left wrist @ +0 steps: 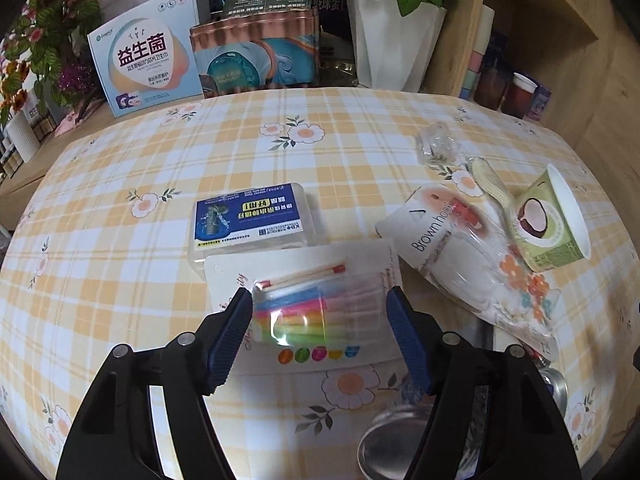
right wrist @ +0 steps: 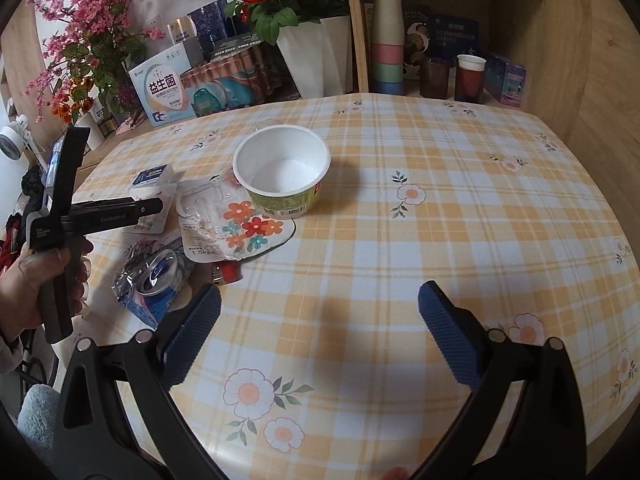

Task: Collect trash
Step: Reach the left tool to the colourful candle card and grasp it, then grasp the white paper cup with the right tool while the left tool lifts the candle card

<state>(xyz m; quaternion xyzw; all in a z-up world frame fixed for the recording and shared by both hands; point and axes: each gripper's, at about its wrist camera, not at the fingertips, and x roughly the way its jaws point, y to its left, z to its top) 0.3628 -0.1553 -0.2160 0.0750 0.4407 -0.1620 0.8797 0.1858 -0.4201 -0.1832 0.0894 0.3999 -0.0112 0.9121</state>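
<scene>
Plastic blister pack (left wrist: 320, 308), one, between left tongs (left wrist: 320, 304), untouched; right tongs (right wrist: 320, 312) apart; one paper bowl (right wrist: 282, 172).

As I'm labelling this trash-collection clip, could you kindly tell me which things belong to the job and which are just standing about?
Job:
blister pack, between the left gripper fingers
hook packaging
paper bowl
crushed can
clear box

Standing about:
probiotic box
white planter
stacked cups
right gripper, open over bare tablecloth

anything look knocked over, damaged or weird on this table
Yes. The coconut paper cup lies tipped on its side, empty, its rim resting on the flower-printed blister pack. A crushed drink can sits on torn wrappers beside it. The left tool straddles a blister pack of coloured strips.
</scene>
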